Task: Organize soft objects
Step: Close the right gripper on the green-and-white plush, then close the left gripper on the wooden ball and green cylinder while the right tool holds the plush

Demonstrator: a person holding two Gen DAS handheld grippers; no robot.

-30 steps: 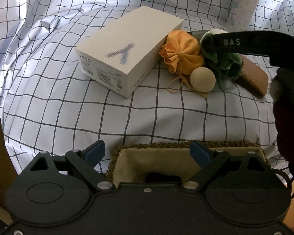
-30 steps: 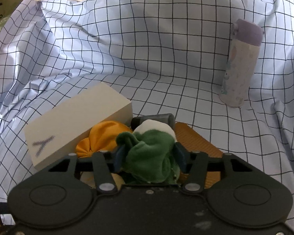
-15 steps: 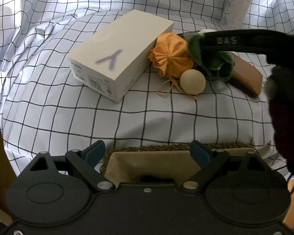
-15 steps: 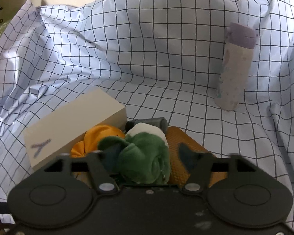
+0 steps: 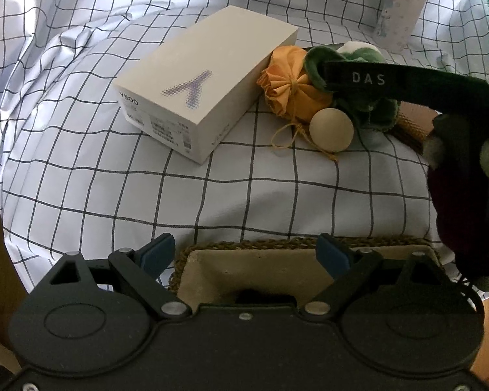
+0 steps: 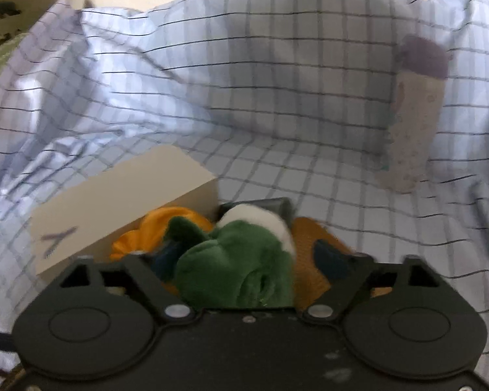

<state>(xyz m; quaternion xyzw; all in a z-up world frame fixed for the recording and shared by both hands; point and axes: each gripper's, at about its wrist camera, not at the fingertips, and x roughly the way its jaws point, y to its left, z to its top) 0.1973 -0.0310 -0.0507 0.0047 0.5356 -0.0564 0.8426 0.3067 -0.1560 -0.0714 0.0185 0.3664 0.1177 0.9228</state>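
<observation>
A green and white plush toy [image 6: 234, 260] lies between the spread fingers of my right gripper [image 6: 244, 257], which is open around it. The toy also shows in the left wrist view [image 5: 358, 62], partly behind the right gripper's black finger [image 5: 375, 81]. Beside it lie an orange drawstring pouch [image 5: 290, 84] and a cream ball [image 5: 332, 126]. My left gripper [image 5: 244, 254] is open and empty, just above a woven basket [image 5: 260, 260] with a beige lining at the bed's near edge.
A white box [image 5: 205, 81] lies left of the pouch on the checked sheet [image 5: 114, 179]. A brown woven pad [image 6: 313, 238] lies under the toy. A lilac-capped bottle [image 6: 414, 114] stands at the back right. A dark gloved hand [image 5: 466, 195] is at the right.
My right gripper has opened: its fingers were pressed on the green plush toy a second ago and now stand apart. The right view is blurred by motion. The left gripper barely shifted.
</observation>
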